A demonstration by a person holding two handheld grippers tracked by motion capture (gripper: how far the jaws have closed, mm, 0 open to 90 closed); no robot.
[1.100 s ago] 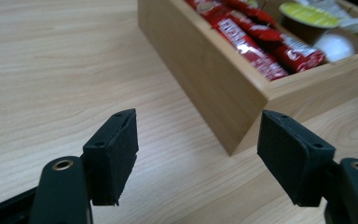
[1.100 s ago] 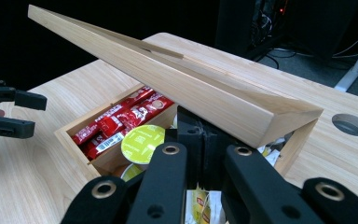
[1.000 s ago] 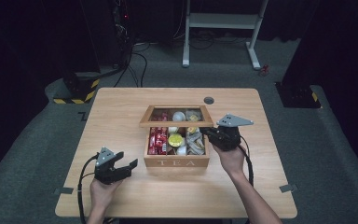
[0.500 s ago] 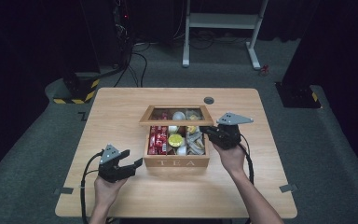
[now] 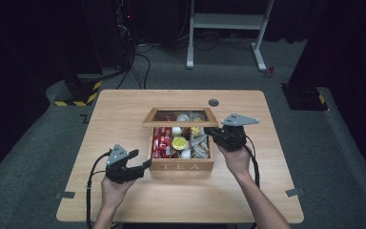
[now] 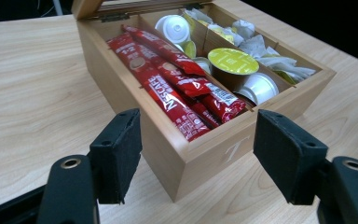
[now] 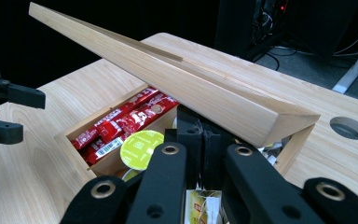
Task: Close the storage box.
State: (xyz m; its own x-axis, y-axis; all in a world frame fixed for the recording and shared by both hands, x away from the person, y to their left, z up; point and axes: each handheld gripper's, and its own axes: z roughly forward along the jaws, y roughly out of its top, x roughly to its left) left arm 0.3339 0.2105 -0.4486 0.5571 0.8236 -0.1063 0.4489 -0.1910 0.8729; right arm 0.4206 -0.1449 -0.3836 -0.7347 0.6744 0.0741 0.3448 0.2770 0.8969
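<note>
So, my left gripper sits at the front-left corner of the tea box on the table, jaws spread wide w/ the corner between them, not touching. My right gripper is at the box's right side, jaws pressed together under the lid, which is tilted up & propped half-open. Inside: red Nescafe sticks in the left compartment, a green-top capsule & white pods in the middle, tea bags on the right.
</note>
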